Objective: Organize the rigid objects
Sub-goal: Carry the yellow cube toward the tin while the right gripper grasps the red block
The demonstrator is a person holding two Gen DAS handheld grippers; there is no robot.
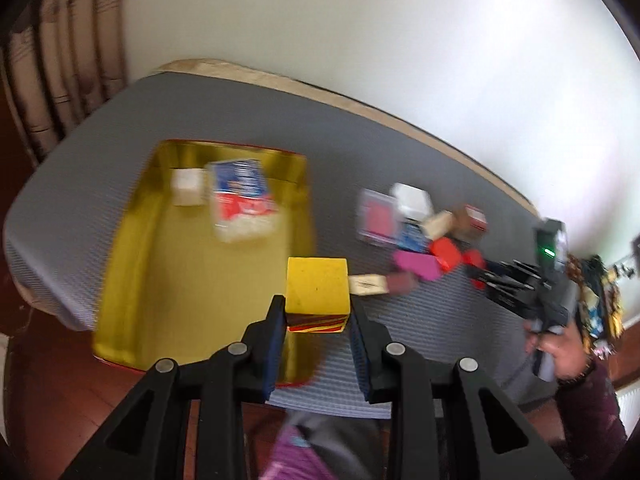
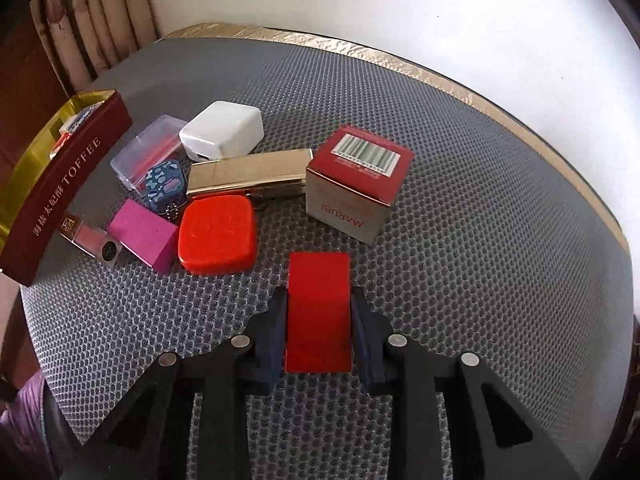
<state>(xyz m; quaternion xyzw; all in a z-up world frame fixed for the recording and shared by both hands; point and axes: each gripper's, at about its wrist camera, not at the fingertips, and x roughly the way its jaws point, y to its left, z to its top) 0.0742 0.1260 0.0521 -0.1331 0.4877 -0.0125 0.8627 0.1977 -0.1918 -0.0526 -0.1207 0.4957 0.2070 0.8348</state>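
Observation:
My left gripper [image 1: 316, 304] is shut on a yellow block [image 1: 316, 282] with a red-striped lower side, held above the right edge of the open gold tin [image 1: 132, 264]. The tin holds a white cube [image 1: 186, 186] and a blue-and-red pack [image 1: 242, 200]. In the right wrist view my right gripper [image 2: 319, 294] is shut on a flat red block [image 2: 319, 320], just above the grey mat. The same tin shows at the left there, its dark red wall [image 2: 68, 184] marked TOFFEE.
A cluster lies on the grey mesh mat [image 2: 480, 240]: white charger [image 2: 222, 130], clear plastic box [image 2: 148, 152], blue patterned cube [image 2: 166, 184], gold box [image 2: 248, 176], red rounded case [image 2: 218, 232], pink block [image 2: 144, 234], red-and-silver carton [image 2: 356, 184]. Curtain and wall stand behind.

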